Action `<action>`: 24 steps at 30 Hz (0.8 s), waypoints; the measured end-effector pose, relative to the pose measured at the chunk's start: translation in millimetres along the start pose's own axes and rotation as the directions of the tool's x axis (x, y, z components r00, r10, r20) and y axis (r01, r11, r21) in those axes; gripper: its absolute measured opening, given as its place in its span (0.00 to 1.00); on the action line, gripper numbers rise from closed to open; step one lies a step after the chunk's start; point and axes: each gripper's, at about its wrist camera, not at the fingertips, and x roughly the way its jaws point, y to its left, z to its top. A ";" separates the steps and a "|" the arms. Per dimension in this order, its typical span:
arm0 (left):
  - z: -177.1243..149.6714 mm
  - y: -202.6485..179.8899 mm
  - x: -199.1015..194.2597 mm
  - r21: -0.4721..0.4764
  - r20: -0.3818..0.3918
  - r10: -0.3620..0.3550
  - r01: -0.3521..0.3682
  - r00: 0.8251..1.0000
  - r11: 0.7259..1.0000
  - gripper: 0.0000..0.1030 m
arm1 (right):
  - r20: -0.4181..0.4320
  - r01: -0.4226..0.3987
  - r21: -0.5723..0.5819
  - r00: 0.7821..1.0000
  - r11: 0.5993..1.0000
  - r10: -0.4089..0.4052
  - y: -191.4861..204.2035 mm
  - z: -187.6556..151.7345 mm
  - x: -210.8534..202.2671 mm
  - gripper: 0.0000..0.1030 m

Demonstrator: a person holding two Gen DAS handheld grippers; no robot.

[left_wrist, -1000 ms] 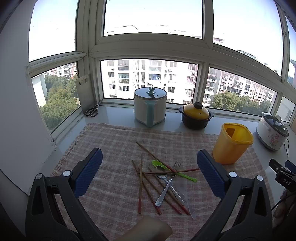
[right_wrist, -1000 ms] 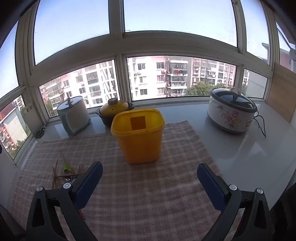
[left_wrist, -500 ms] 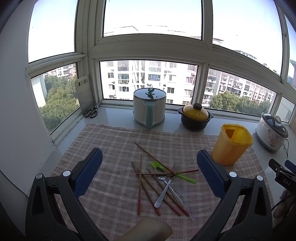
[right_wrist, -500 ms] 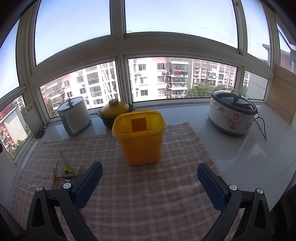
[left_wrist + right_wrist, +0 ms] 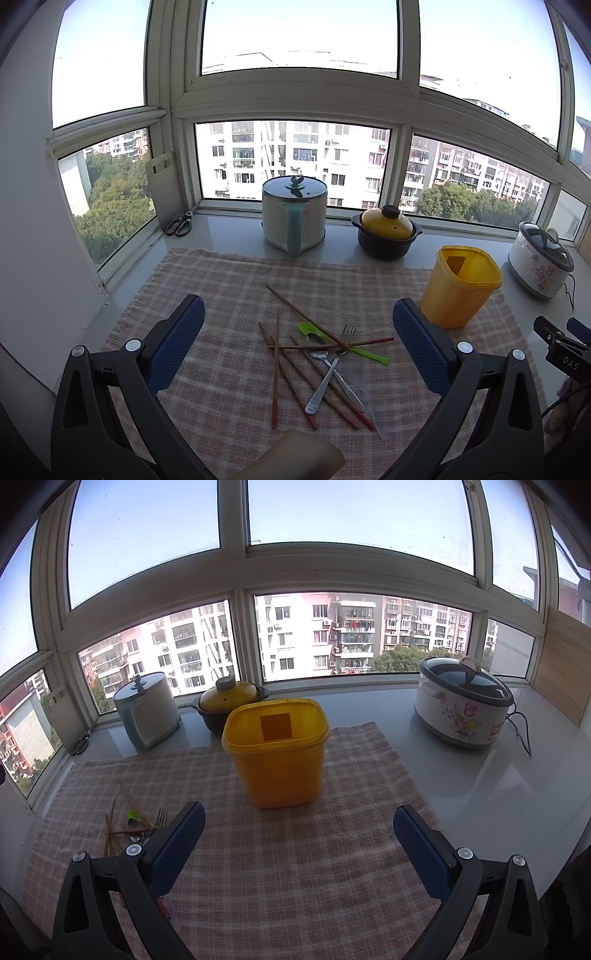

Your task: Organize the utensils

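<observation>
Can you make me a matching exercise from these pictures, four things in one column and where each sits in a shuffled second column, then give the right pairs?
Things
1. yellow container
2. scissors
3. green spoon
4. floral cooker

Places
A. in the pile of chopsticks and cutlery on the checked cloth
B. on the bare counter, at the right end by the wooden board
C. upright on the cloth, ahead of the open right gripper
D. in the far left corner, by the leaning white cutting board

Pairs: 1-C, 2-D, 3-A, 4-B
</observation>
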 end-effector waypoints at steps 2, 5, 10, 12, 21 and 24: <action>1.6 -1.8 0.8 0.002 -0.001 -0.002 0.002 1.000 1.000 1.00 | 0.000 0.000 -0.001 1.000 1.000 0.000 0.0 -0.4 -0.8 1.00; 0.9 -2.6 0.7 0.003 0.000 -0.002 0.002 1.000 1.000 1.00 | 0.001 0.000 0.000 1.000 1.000 0.000 -0.2 -0.2 -0.5 1.00; 0.6 -3.3 0.9 0.002 0.001 -0.001 0.001 1.000 1.000 1.00 | -0.001 0.001 0.000 1.000 1.000 -0.001 0.3 0.2 -0.3 1.00; 1.2 -3.8 1.4 0.000 -0.001 -0.001 0.001 1.000 1.000 1.00 | -0.001 0.002 0.000 1.000 1.000 -0.002 0.4 0.2 -0.4 1.00; -4.3 -6.6 1.7 -0.005 -0.009 -0.013 0.013 1.000 1.000 1.00 | 0.001 0.013 -0.004 1.000 1.000 -0.013 1.3 0.3 -1.9 1.00; -5.7 -6.4 3.2 -0.005 -0.012 -0.013 0.013 1.000 1.000 1.00 | 0.004 0.013 -0.001 1.000 1.000 -0.013 1.5 0.5 -3.4 1.00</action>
